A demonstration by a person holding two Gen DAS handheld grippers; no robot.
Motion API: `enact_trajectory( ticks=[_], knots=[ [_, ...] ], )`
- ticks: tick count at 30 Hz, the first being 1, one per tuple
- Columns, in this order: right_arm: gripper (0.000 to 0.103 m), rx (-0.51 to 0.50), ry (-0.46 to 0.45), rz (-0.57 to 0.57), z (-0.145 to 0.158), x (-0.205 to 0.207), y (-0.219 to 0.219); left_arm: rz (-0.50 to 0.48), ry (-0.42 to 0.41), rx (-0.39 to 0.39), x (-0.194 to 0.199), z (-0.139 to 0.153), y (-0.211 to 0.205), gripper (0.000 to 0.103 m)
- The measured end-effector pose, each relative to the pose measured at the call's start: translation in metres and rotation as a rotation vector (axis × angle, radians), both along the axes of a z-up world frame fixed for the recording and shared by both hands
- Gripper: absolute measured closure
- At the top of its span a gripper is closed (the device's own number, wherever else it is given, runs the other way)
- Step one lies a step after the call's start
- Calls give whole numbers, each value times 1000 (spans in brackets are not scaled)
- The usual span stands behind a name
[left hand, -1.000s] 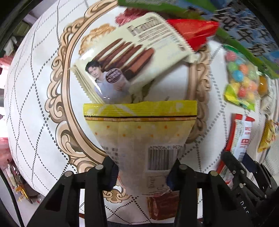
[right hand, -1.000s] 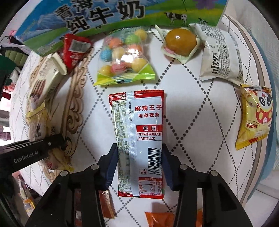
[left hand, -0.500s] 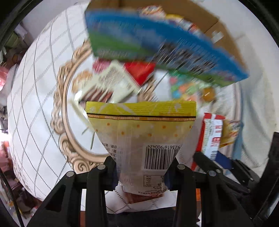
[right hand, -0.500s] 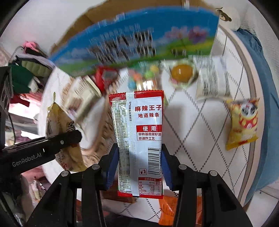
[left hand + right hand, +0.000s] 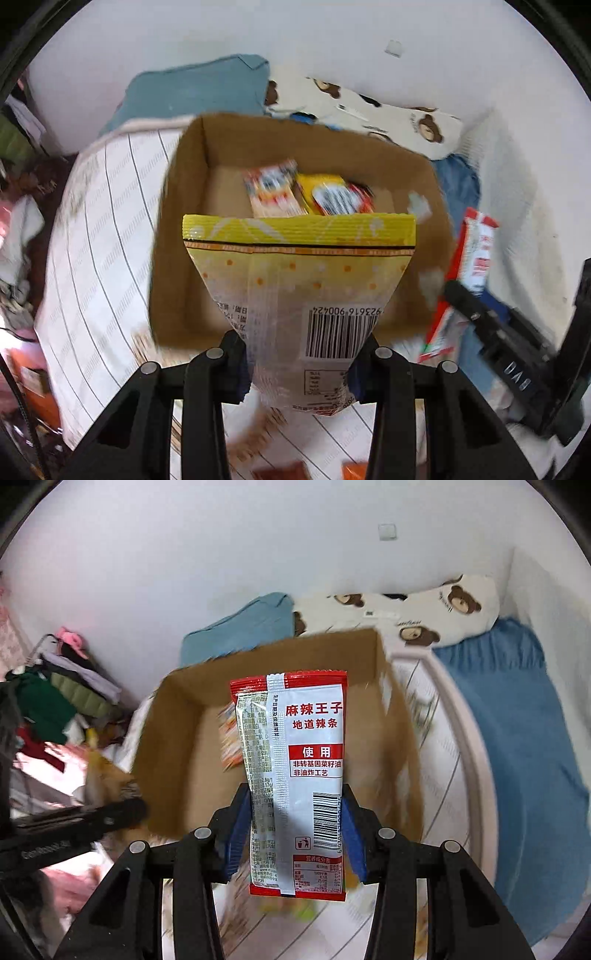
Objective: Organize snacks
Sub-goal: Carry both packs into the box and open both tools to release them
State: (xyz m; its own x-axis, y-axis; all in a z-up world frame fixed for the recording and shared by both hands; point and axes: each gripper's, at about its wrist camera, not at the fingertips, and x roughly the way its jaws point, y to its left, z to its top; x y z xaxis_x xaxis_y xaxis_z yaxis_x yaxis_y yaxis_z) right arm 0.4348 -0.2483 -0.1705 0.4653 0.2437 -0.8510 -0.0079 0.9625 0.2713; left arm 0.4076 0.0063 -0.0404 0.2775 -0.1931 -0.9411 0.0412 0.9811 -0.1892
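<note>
My left gripper (image 5: 299, 365) is shut on a yellow snack bag (image 5: 295, 280) with a barcode, held up in front of an open cardboard box (image 5: 184, 206). Inside the box lie a red-and-white packet (image 5: 271, 192) and a yellow-and-red packet (image 5: 332, 195). My right gripper (image 5: 295, 834) is shut on a red-and-white spicy strip packet (image 5: 299, 775), held upright in front of the same box (image 5: 166, 746). That packet and the right gripper also show at the right of the left wrist view (image 5: 472, 258).
The box stands on a white patterned table (image 5: 92, 240). Behind it are a teal cushion (image 5: 199, 88), a bear-print pillow (image 5: 424, 609) and a blue blanket (image 5: 524, 720). Clothes are piled at the left (image 5: 55, 701). The left gripper's arm (image 5: 66, 827) crosses the lower left.
Both grippers have lifted their packets off the table and tilted up, so the box's open top and its contents now show. The loose snacks on the table have dropped out of view.
</note>
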Motion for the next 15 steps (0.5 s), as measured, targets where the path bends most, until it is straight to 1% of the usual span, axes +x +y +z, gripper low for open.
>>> enact_trajectory(
  ticks=[1, 4, 7, 11, 15],
  knots=[
    [55, -33, 8, -1, -5, 21, -3, 0, 5, 25, 16, -5, 0, 67],
    [55, -68, 56, -5, -27, 71, -9, -13, 50, 80, 58, -26, -3, 67],
    [55, -59, 119, -10, -49, 109, -15, -13, 94, 124, 93, -46, -1, 67],
    [55, -111, 173, 14, -75, 143, -12, -4, 148, 153, 125, -76, 2, 66],
    [52, -180, 209, 32, -93, 160, -1, 1, 189, 168, 141, -92, 1, 66]
  ],
)
